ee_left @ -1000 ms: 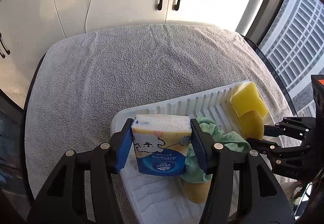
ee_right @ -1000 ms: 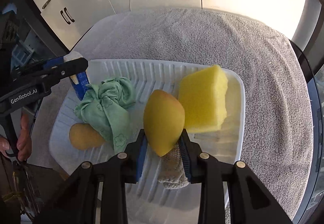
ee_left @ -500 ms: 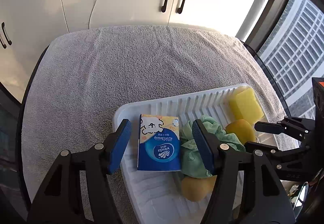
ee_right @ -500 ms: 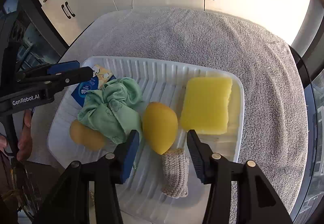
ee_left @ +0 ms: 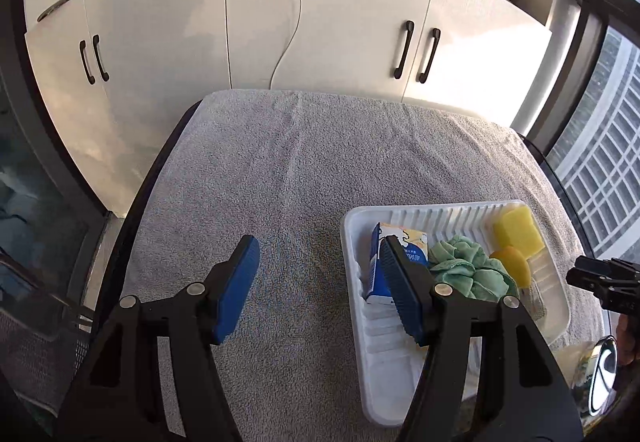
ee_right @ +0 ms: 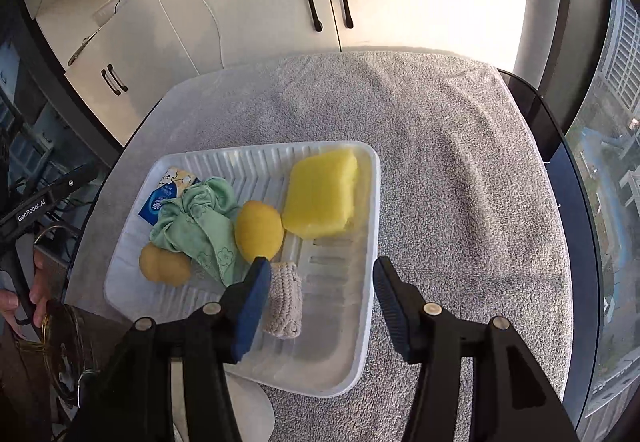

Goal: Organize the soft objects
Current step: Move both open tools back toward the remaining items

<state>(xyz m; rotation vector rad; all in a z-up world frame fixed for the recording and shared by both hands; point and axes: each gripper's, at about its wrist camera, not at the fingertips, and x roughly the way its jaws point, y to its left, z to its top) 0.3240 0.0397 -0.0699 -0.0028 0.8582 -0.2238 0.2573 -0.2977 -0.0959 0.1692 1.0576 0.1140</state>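
Note:
A white ribbed tray [ee_right: 372,178] on the grey towel holds a blue tissue pack [ee_right: 168,190], a crumpled green cloth [ee_right: 196,218], two soft yellow fruit shapes [ee_right: 258,230] [ee_right: 164,266], a yellow sponge [ee_right: 322,198] and a beige knitted roll [ee_right: 284,298]. My right gripper [ee_right: 322,264] hovers over the tray's near right part, its jaws opening with nothing between them. My left gripper [ee_left: 318,246] stands open over bare towel left of the tray [ee_left: 348,226]. Its right finger overlaps the tissue pack [ee_left: 412,246] in the picture. The cloth [ee_left: 464,262] and sponge [ee_left: 518,232] lie beyond.
White cabinets [ee_left: 280,42] stand behind the towel-covered table [ee_left: 320,162]. Windows run along the right side. A glass vessel with a gold rim [ee_right: 60,342] sits by a person's hand [ee_right: 24,294] at the near left, off the table edge.
The left gripper let go of the tissue pack, which now lies in the tray, and drew off to the left. The right gripper released the yellow fruit shape and pulled back to the right.

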